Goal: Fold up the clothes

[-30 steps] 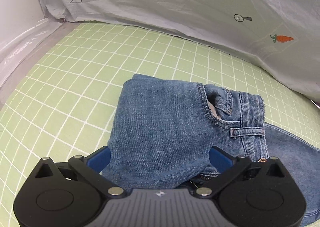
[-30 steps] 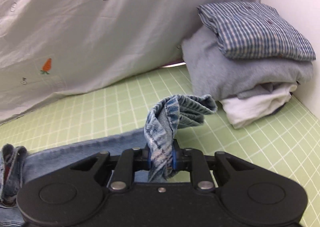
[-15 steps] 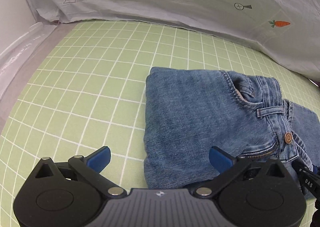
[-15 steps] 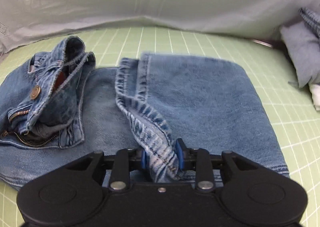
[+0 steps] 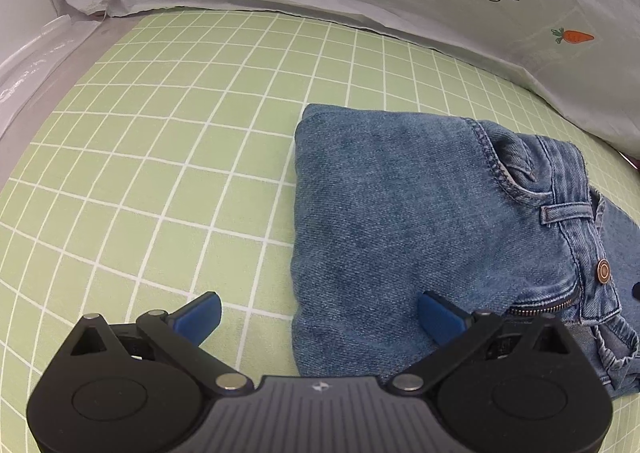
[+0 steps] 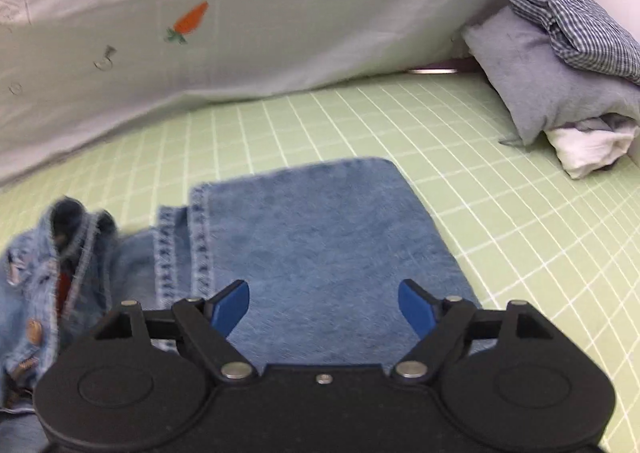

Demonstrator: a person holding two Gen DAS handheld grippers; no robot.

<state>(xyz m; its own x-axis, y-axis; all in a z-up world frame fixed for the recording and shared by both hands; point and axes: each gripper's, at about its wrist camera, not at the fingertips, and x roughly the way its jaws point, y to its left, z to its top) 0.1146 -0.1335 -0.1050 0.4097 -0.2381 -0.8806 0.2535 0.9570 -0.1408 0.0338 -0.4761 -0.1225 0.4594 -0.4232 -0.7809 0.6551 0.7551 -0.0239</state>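
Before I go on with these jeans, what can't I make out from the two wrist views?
- Jeans, left wrist view: the near edge lies behind the left gripper; the right side runs out of frame.
- Jeans, right wrist view: waistband smeared by motion blur; the right gripper, jaws opening and nothing between them, covers the near edge.
- Folded stack: cut off by the right edge.

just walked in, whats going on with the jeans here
A person with a gripper in each hand is folding a pair of jeans on the green grid mat. The right gripper is opening above the folded-over leg, pinching nothing. The left gripper is open beside the waist end. A stack of folded clothes sits nearby.
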